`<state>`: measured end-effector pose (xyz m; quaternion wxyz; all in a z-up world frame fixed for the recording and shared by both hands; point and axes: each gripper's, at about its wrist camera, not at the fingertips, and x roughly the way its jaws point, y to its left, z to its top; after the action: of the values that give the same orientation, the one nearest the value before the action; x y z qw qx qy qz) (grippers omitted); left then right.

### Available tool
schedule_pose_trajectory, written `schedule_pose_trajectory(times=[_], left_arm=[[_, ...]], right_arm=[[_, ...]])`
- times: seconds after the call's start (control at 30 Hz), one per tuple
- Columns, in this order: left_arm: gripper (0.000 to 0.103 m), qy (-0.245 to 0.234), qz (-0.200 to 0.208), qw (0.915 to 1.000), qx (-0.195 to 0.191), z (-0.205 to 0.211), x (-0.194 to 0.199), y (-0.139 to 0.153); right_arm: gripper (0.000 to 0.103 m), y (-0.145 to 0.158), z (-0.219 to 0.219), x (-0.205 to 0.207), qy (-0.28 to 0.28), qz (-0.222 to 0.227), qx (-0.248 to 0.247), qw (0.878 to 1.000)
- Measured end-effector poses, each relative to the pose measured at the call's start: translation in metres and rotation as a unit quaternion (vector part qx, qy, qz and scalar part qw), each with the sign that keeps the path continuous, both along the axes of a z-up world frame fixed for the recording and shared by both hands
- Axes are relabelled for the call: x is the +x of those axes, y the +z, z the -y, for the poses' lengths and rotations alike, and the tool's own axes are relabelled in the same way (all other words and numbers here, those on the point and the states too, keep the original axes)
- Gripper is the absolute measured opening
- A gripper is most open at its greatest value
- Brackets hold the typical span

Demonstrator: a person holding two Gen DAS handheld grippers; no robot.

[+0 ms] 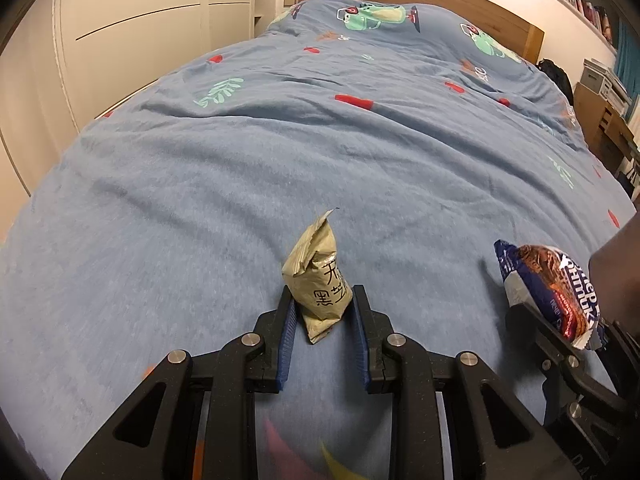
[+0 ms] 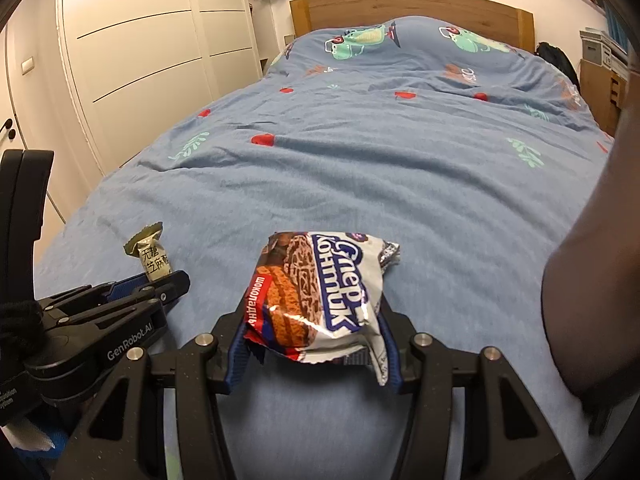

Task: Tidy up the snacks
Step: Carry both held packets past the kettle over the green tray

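Bed with the blue printed duvet fills both views, wooden headboard at the far end, white wardrobe along its left side. Both snacks are up off the duvet near the foot edge, no bin or tray in view. Right gripper: fingers spread wide and clamped on the chocolate wafer pack, gripped across its width, foil crumpled at the near end. Left gripper: fingers nearly closed, pinching the small tan sesame snack packet by its lower half, packet standing roughly upright, top seal free. The two grippers sit side by side, apart, not touching. Reading: both picks done, this is the carry/place step. Next move needs a target spot on the bed, then lower each pack flat and release. Wafer pack is slippery foil, so set it down before opening.
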<state>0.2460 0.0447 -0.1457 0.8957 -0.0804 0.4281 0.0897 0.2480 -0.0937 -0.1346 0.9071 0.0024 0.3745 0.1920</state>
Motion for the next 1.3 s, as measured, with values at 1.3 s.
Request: schedule_pose_trajectory(times=[1.3], left_arm=[[0.021,-0.114,-0.037,0.9925,0.023,0.077,-0.148,0.052]], right_arm=[[0.084,0.047,0.087,-0.167,-0.046,-0.042,0.0,0.998]])
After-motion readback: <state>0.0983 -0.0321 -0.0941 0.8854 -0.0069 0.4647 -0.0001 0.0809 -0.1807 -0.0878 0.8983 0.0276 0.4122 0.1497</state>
